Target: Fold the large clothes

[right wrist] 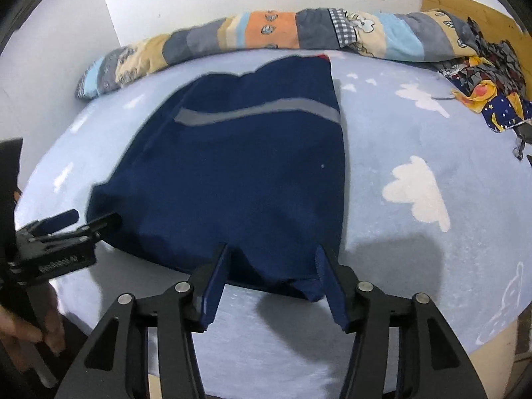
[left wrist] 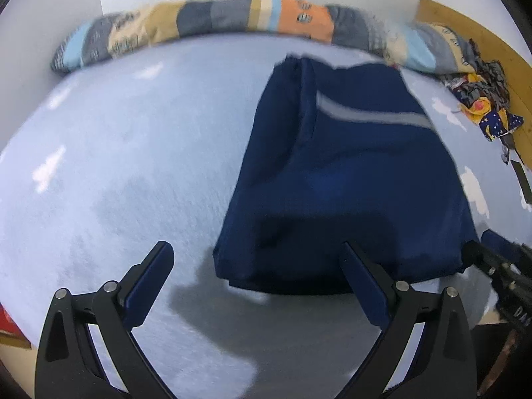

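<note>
On the left wrist view:
Garment position: navy garment [left wrist: 339, 179] is lying flat on the pale blue sheet [left wrist: 116, 166], right of centre, its near hem sitting just beyond the finger tips.
Garment look: folded into a tall block shape, a grey stripe [left wrist: 375, 113] running across the upper part, a seam running down the left side; picture is blurring slightly.
Left gripper [left wrist: 256, 262]: jaws are standing wide apart, nothing between the pads; the left finger is hovering over bare sheet, the right finger [left wrist: 362, 279] is overlapping the garment's near edge, contact cannot be told.
Surroundings: rolled patchwork quilt [left wrist: 232, 16] is lying along the far edge against the white wall; a heap of patterned cloth [left wrist: 482, 99] is sitting at far right by a wooden board [left wrist: 465, 23]. The right gripper [left wrist: 498, 266] is showing at the garment's near right corner.

On the right wrist view:
Garment position: same navy garment [right wrist: 232, 166] is filling the centre, grey stripe [right wrist: 259, 113] across the far part, a red scrap [right wrist: 322, 56] peeking at the far edge.
Right gripper [right wrist: 272, 256]: jaws are standing about half open, the garment's near hem lying between them; the bunched corner [right wrist: 309, 291] is lying against the right pad, the left pad showing no grip.
Surroundings: white cloud prints [right wrist: 415, 189] are showing on the sheet [right wrist: 432, 126] to the right; the left gripper [right wrist: 83, 219], open, is hovering at the garment's near left corner, a hand [right wrist: 30, 329] holding it.
Obstruction: nothing is lying on top of the garment.
</note>
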Tool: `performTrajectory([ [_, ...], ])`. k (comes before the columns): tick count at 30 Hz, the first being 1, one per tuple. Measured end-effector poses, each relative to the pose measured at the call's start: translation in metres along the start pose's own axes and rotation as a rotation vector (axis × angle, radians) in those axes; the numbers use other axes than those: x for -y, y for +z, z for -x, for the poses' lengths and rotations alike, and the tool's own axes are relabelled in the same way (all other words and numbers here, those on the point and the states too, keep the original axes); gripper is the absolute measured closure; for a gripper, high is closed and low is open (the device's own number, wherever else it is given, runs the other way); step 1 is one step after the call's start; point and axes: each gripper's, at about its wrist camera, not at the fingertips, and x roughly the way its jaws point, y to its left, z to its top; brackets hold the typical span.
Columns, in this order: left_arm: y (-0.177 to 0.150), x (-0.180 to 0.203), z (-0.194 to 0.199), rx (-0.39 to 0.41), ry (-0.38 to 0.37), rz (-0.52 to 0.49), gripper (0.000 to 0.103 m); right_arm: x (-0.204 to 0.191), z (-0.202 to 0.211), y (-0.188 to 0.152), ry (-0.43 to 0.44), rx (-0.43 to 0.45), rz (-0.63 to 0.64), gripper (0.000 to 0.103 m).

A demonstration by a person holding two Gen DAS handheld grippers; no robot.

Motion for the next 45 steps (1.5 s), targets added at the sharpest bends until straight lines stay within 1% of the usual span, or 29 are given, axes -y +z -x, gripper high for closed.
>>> performTrajectory([
  [1,0.0,0.002,0.008,0.036,0.001,-0.008,0.003,0.0,0.008,0.0,0.005,0.033,-0.008,0.048],
  [2,0.0,0.005,0.022,0.094,0.005,-0.025,0.003,-0.001,0.015,0.002,0.007,0.063,-0.003,0.048],
  [3,-0.002,0.006,0.031,0.125,0.01,-0.036,0.003,-0.003,0.025,0.002,0.002,0.102,0.01,0.047],
  [4,-0.004,0.007,0.04,0.161,0.014,-0.046,0.003,-0.005,0.036,0.002,-0.011,0.148,0.025,0.045],
  [5,-0.008,0.007,0.052,0.196,0.008,-0.051,0.003,-0.007,0.045,0.002,-0.02,0.186,0.036,0.04],
  [6,-0.012,0.007,0.06,0.217,-0.005,-0.053,0.003,-0.009,0.054,0.0,-0.024,0.223,0.046,0.034],
  [7,-0.016,0.006,0.067,0.229,-0.013,-0.052,0.003,-0.01,0.064,-0.003,-0.027,0.256,0.054,0.031],
  [10,-0.031,0.004,0.083,0.241,-0.024,-0.044,0.0,-0.012,0.084,-0.017,-0.012,0.3,0.057,0.027],
  [13,-0.041,0.006,0.094,0.267,-0.011,-0.046,0.0,-0.016,0.098,-0.032,0.008,0.318,0.055,0.023],
  [15,-0.041,0.008,0.097,0.29,0.002,-0.061,0.0,-0.021,0.104,-0.041,0.012,0.328,0.067,0.011],
  [16,-0.04,0.009,0.099,0.301,0.008,-0.067,0.0,-0.024,0.105,-0.043,0.001,0.329,0.079,0.01],
  [18,-0.036,0.008,0.099,0.317,0.024,-0.069,0.0,-0.03,0.106,-0.044,-0.016,0.34,0.11,0.01],
  [20,-0.035,0.008,0.098,0.32,0.023,-0.067,0.0,-0.035,0.104,-0.044,-0.034,0.331,0.143,0.01],
  [22,-0.034,0.007,0.097,0.322,0.03,-0.061,0.0,-0.036,0.102,-0.044,-0.038,0.324,0.149,0.01],
  [28,-0.035,0.007,0.1,0.33,0.041,-0.055,0.0,-0.036,0.101,-0.045,-0.031,0.319,0.133,0.01],
  [38,-0.037,0.007,0.104,0.355,0.055,-0.059,0.0,-0.038,0.098,-0.045,-0.035,0.312,0.146,0.01],
  [45,-0.037,0.008,0.105,0.355,0.061,-0.059,0.0,-0.038,0.098,-0.045,-0.036,0.309,0.146,0.01],
])
